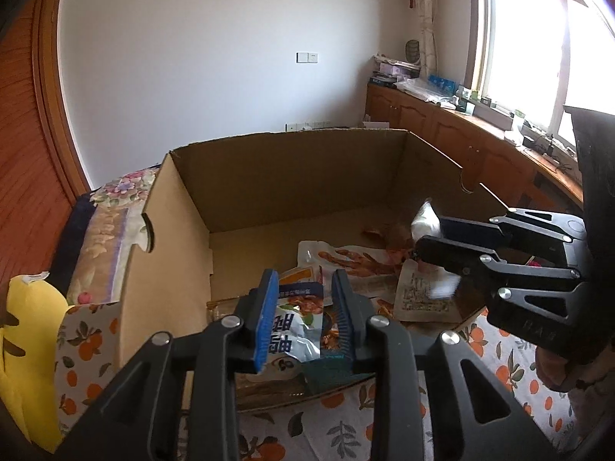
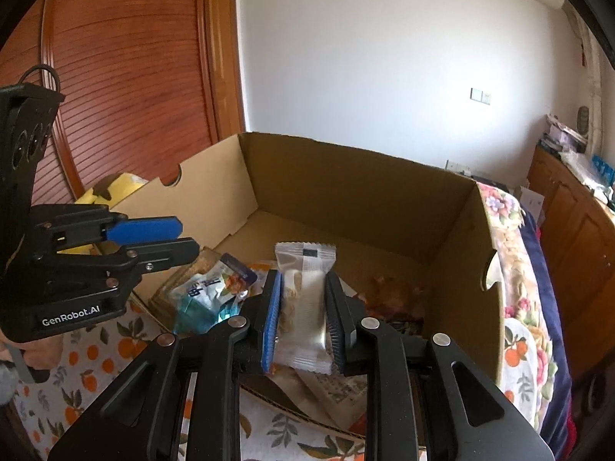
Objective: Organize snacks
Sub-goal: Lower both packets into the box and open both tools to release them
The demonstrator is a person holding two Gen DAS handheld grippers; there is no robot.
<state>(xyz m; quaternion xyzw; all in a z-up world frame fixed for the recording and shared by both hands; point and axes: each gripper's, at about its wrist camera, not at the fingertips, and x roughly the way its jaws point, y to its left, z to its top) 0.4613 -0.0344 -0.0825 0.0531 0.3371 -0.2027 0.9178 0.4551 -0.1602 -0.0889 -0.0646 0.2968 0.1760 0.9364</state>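
An open cardboard box [image 1: 246, 192] [image 2: 346, 192] stands on the orange-print cloth. Several snack packets lie on its floor: a silver-blue packet [image 1: 298, 326] [image 2: 209, 292], a chicken-feet pouch [image 1: 357, 259] and a beige printed pouch [image 1: 423, 296]. My left gripper [image 1: 305, 307] [image 2: 184, 240] is open over the box's near edge, with the silver-blue packet lying below its jaws. My right gripper [image 2: 303, 307] [image 1: 432, 238] is shut on a white wrapped snack bar [image 2: 303, 299] [image 1: 424, 219] and holds it above the box's right side.
A yellow banana-shaped cushion [image 1: 27, 345] [image 2: 111, 188] lies left of the box. A floral quilt [image 2: 515, 269] [image 1: 111, 238] flanks the box. Wooden cabinets [image 1: 442, 126] with clutter run under the window. A wooden louvred door [image 2: 127, 77] is at the left.
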